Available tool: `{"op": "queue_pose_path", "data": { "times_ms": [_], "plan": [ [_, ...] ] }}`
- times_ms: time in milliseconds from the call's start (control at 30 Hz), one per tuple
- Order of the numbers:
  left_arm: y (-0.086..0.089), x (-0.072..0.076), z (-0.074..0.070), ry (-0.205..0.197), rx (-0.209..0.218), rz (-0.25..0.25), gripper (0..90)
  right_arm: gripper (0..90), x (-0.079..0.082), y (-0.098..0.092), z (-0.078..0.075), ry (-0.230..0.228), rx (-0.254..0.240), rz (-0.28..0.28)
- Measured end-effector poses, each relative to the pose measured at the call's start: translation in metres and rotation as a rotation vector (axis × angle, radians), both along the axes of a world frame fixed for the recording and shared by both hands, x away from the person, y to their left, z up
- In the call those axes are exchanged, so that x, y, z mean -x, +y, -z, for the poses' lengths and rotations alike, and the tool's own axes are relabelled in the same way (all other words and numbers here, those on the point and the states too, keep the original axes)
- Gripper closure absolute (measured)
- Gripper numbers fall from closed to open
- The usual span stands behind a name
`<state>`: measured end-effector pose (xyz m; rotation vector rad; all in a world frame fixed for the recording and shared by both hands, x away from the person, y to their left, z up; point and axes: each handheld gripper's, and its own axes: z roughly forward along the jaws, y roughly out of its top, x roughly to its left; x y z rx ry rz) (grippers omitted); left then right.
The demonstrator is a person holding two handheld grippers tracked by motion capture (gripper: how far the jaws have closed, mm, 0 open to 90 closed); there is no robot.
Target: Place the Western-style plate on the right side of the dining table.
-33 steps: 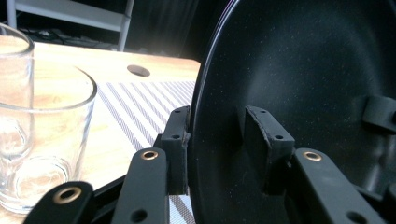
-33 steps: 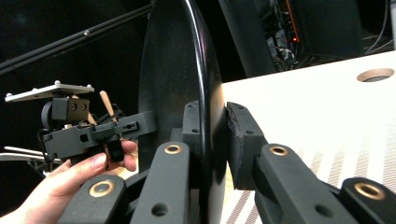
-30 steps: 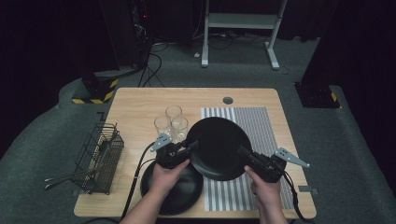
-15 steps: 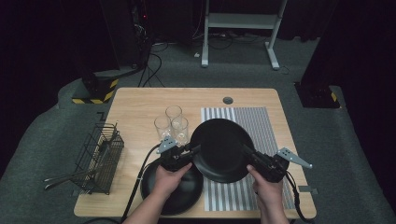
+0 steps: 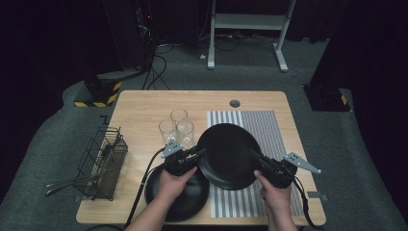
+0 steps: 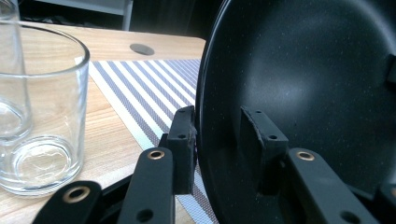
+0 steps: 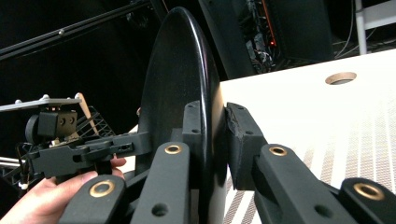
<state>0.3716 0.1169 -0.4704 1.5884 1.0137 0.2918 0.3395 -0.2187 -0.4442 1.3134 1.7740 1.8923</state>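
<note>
Black plate (image 5: 230, 155) held up off the table betw both grippers, tilted on edge, over the striped mat (image 5: 269, 126). Right gripper (image 5: 263, 166) clamped on plate's right rim; right gripper view shows both pads (image 7: 192, 122) pressed on the rim, one per face, plate (image 7: 180, 93) standing nearly vertical straight ahead of the jaws. Left gripper (image 5: 196, 155) at plate's left rim; jaws have just been closing w/ the rim betw them. In left gripper view the right-hand pad (image 6: 259, 133) lies against plate's inner face (image 6: 303, 84), the other pad (image 6: 184, 140) sits just beside the outer rim w/ a thin sliver of gap, so not gripping yet, jaws apart around rim. Left hand (image 5: 175, 180) and right hand (image 5: 275, 195) come in from bottom edge behind their grippers. Second black plate (image 5: 177, 195) lies flat on the wooden table (image 5: 144, 103), below/behind left gripper, under the left hand. Three clear glasses (image 5: 177, 126) stand upright just ahead-left of left gripper, close together; nearest glass (image 6: 39, 102) sits left of its jaws, apart from them. Wire basket (image 5: 103, 161) well off to left of left gripper, at table's edge, utensil handles sticking out. Round hole (image 5: 235, 103) in tabletop far ahead of both grippers.
</note>
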Motion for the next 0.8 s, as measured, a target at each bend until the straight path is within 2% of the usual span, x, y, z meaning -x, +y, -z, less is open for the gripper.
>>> {"op": "queue_pose_path", "data": {
  "times_ms": [267, 600, 733, 800],
  "plan": [
    [-0.002, -0.002, 0.001, 0.002, 0.000, 0.000, 65.1, 79.5, -0.001, -0.005, 0.001, 0.008, -0.003, 0.022],
    [0.004, 0.004, 0.000, -0.036, -0.028, -0.030, 62.3, 79.4, -0.002, -0.012, 0.002, 0.009, -0.003, 0.050],
    [0.010, 0.010, -0.001, -0.052, -0.046, -0.045, 62.3, 79.4, -0.003, -0.014, 0.002, 0.008, 0.004, 0.061],
    [0.013, 0.013, -0.003, -0.051, -0.076, -0.074, 62.2, 79.4, -0.004, -0.015, 0.003, 0.014, 0.005, 0.067]
  ]
}}
